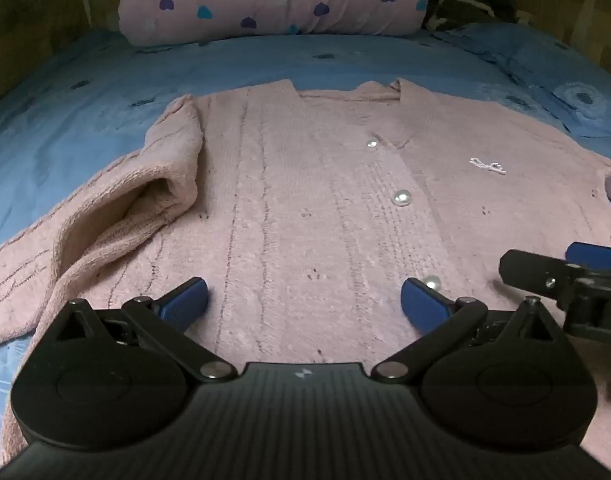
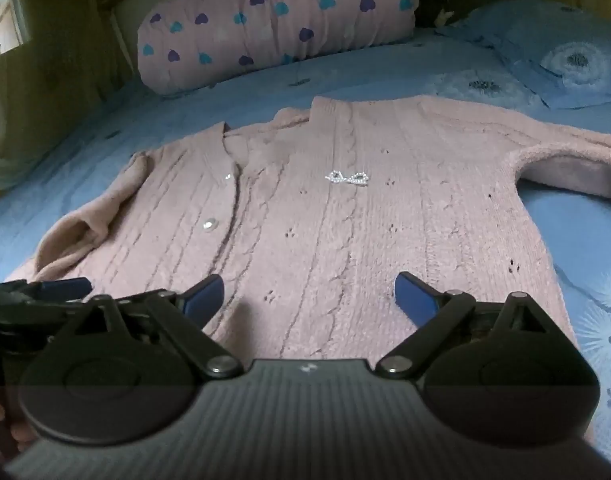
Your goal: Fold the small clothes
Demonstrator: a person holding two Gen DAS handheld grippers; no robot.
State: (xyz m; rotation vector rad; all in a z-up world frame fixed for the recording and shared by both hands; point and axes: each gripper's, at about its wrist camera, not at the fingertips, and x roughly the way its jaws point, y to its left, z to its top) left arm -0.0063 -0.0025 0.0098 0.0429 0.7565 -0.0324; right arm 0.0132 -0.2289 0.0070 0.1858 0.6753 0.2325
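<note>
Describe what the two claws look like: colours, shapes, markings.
Both the left claw and the right claw match: blue fingertips on black linkage arms with silver pivot pins, round black hubs, and a ribbed dark-grey body with a small white logo. No cables show.

Dim, soft indoor light in both wrist views, no hard glare anywhere. In the right wrist view a bright patch shows at the upper left edge (a window, it seems). The pearl buttons catch small highlights. A faint shadow sits under the rolled sleeve toward the bed's left edge. Fisheye bending curves the blue bedsheet and darkens the corners. The near gripper housings blur slightly; a darker band crosses the bottom of the right view.
</note>
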